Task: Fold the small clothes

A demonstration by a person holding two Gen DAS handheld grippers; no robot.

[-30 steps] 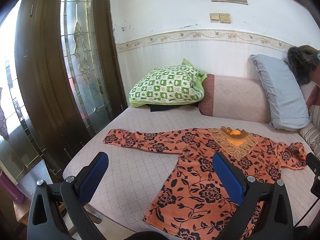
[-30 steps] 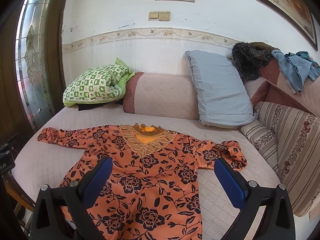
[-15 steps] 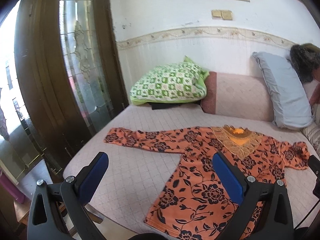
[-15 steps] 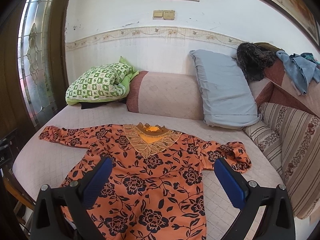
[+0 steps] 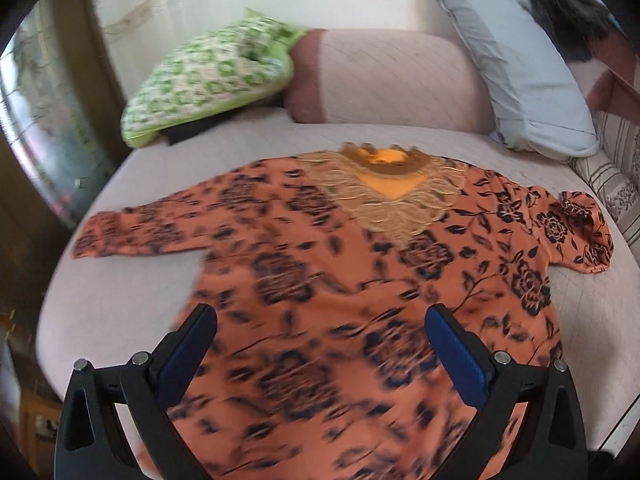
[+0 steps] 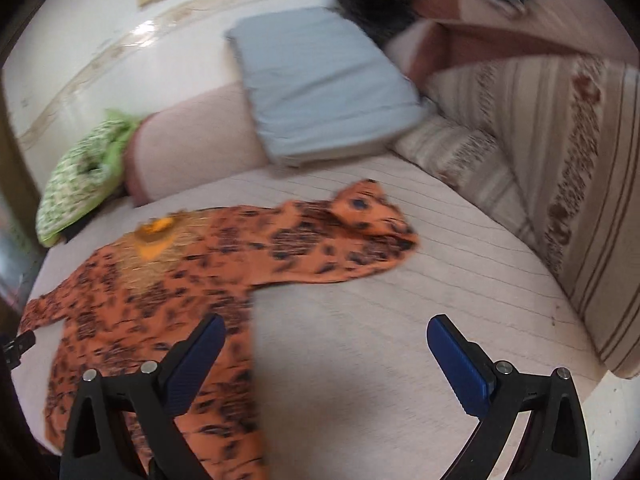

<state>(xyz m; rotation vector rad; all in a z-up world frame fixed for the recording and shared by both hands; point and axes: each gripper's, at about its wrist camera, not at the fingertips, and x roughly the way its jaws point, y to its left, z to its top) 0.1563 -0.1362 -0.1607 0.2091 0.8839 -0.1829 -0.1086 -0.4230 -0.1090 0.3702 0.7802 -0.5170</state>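
An orange blouse with black flowers (image 5: 340,280) lies spread flat on the pink bed (image 5: 120,312), gold lace collar toward the pillows. Its left sleeve (image 5: 136,232) lies straight out. Its right sleeve (image 6: 352,232) is bunched at the cuff. My left gripper (image 5: 320,344) is open and empty, above the lower body of the blouse. My right gripper (image 6: 324,356) is open and empty, above bare bed just right of the blouse's side edge, below the right sleeve. Both views are blurred by motion.
A green checked pillow (image 5: 208,76), a pink bolster (image 5: 392,76) and a grey pillow (image 5: 516,72) line the wall at the back. Striped cushions (image 6: 560,168) rise on the right. A wooden door with a glass pane (image 5: 44,128) stands left of the bed.
Both grippers have moved forward and down toward the bed. The left one swung right over the blouse's body, the right one swung right toward the bunched sleeve. Both stayed open.
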